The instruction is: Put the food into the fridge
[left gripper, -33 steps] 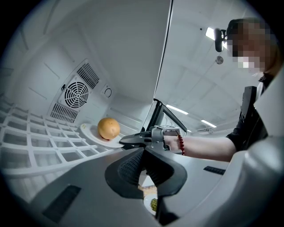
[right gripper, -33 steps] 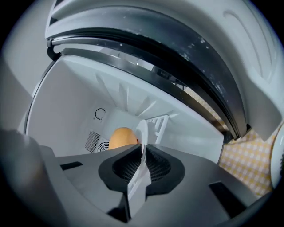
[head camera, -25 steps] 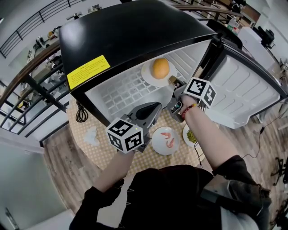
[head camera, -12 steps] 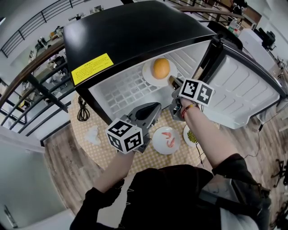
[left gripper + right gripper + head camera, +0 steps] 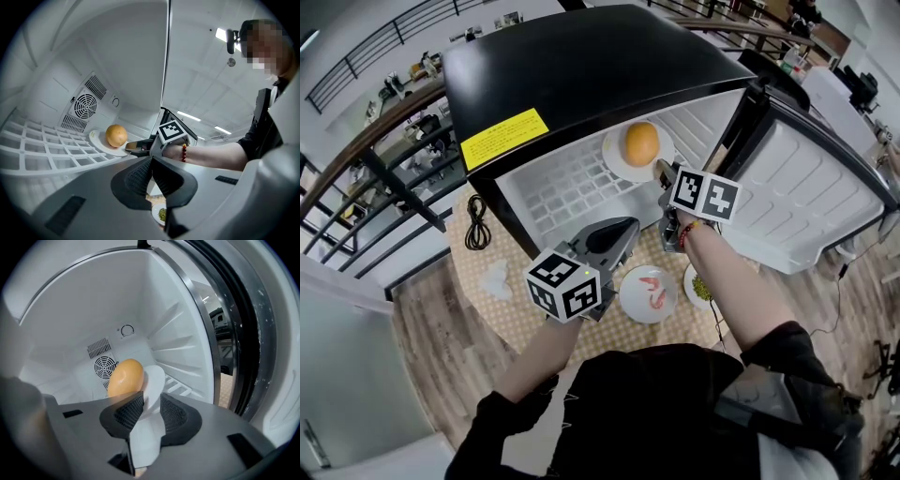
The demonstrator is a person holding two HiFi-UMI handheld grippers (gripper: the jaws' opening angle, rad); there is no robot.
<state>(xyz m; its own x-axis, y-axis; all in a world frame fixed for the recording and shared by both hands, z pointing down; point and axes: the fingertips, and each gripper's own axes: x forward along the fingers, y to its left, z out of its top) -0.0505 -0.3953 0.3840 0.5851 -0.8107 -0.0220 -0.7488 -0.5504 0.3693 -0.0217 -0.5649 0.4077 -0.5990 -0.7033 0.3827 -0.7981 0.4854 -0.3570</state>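
An orange (image 5: 641, 143) lies on a white plate (image 5: 614, 159) that rests on the wire shelf inside the open black fridge (image 5: 581, 75). My right gripper (image 5: 662, 171) is at the plate's near rim. Its jaws have just been opening, and in the right gripper view the plate (image 5: 153, 380) still passes between the parted pads of that gripper (image 5: 147, 404), with the orange (image 5: 125, 377) just beyond. My left gripper (image 5: 628, 225) hangs in front of the fridge, shut on nothing; its tips (image 5: 151, 159) meet. A shrimp plate (image 5: 648, 293) and a plate of green food (image 5: 697, 286) wait on the table.
The fridge door (image 5: 806, 187) swings open to the right. A fan vent (image 5: 105, 366) sits in the back wall behind the orange. The white wire shelf (image 5: 42, 150) stretches left of the plate. A black cable (image 5: 474, 232) lies on the checked tablecloth at the left.
My right gripper has rolled at the plate's rim, its marker cube turning flatter. The plate with the orange stays on the shelf. My left gripper has barely shifted.
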